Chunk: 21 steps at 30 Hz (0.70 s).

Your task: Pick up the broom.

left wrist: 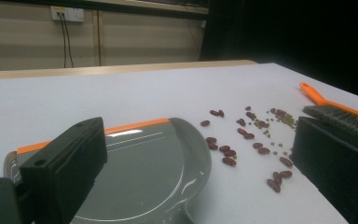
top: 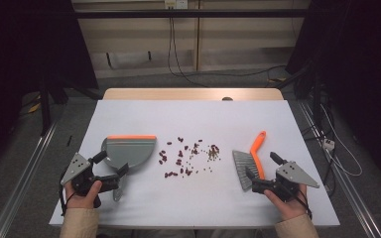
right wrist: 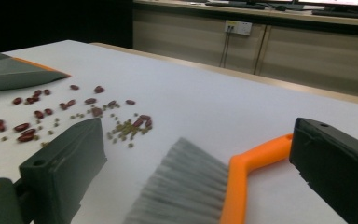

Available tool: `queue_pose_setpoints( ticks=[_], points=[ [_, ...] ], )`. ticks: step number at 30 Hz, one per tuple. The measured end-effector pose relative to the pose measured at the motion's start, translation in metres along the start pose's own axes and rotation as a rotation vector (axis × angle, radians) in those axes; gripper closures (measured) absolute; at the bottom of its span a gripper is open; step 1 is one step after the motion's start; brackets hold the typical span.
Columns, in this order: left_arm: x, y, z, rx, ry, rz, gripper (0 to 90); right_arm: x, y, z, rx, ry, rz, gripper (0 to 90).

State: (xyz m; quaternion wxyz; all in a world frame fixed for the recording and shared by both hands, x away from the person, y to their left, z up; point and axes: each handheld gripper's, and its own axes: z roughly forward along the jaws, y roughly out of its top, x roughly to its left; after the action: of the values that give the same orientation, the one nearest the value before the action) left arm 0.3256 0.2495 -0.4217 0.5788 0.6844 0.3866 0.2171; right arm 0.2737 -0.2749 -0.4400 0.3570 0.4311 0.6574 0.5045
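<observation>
While both grippers sit low at the near edge of the white table (top: 258, 111), nothing gripped on either side. Left gripper (top: 113, 174) at roughly 8 o'clock of the table, held by the left hand (top: 83, 193), jaws spread wide and empty, straddling the near end of the grey dustpan (top: 129, 150); from the left gripper view, dustpan (left wrist: 144, 172) lying flat between the two jaws, orange lip (left wrist: 121, 128) on its far edge, no visible contact with either jaw. Dustpan handle stub (top: 117, 194) pokes toward 6 o'clock just beside the lower jaw; touching or not, cannot tell. Right gripper (top: 262, 172) at roughly 4 o'clock, held by the right hand (top: 287, 203), jaws also wide apart and empty, flanking the brush (top: 250, 163). From the right gripper view, grey bristles (right wrist: 186, 186) and orange handle (right wrist: 254, 161) lying between the jaws, handle close to the right-side jaw, contact not clear. Brush flat on the table, handle running out toward 1 o'clock, bristles facing 9 o'clock. Scatter of red beans (top: 178, 161) and small green beans (top: 212, 154) at table centre, between dustpan and brush, apart from both. Red ones spread toward the dustpan side, green cluster nearer the brush.
</observation>
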Motion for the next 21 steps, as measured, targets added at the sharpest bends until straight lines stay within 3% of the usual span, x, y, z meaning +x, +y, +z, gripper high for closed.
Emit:
queue_pose_setpoints(
  ticks=[3, 6, 12, 16, 21],
  points=[
    [-0.001, 0.0, 0.001, -0.004, -0.003, -0.005, 3.2, -0.005, 0.007, 0.008, 0.026, -0.041, 0.015, 3.3],
    [-0.001, 0.0, 0.0, 0.0, -0.003, -0.001, 3.3, -0.009, 0.009, 0.013, 0.052, -0.045, 0.018, 3.3],
    [0.0, -0.001, -0.003, 0.001, 0.003, -0.002, 3.3, -0.025, 0.016, 0.031, 0.108, -0.101, 0.098, 4.5],
    [0.0, -0.001, -0.002, 0.003, 0.001, 0.001, 3.4, -0.033, 0.015, 0.043, 0.151, -0.137, 0.114, 9.8],
    [0.001, -0.002, -0.001, 0.008, -0.004, 0.001, 3.5, -0.041, 0.014, 0.056, 0.205, -0.141, 0.148, 24.2]
  ],
)
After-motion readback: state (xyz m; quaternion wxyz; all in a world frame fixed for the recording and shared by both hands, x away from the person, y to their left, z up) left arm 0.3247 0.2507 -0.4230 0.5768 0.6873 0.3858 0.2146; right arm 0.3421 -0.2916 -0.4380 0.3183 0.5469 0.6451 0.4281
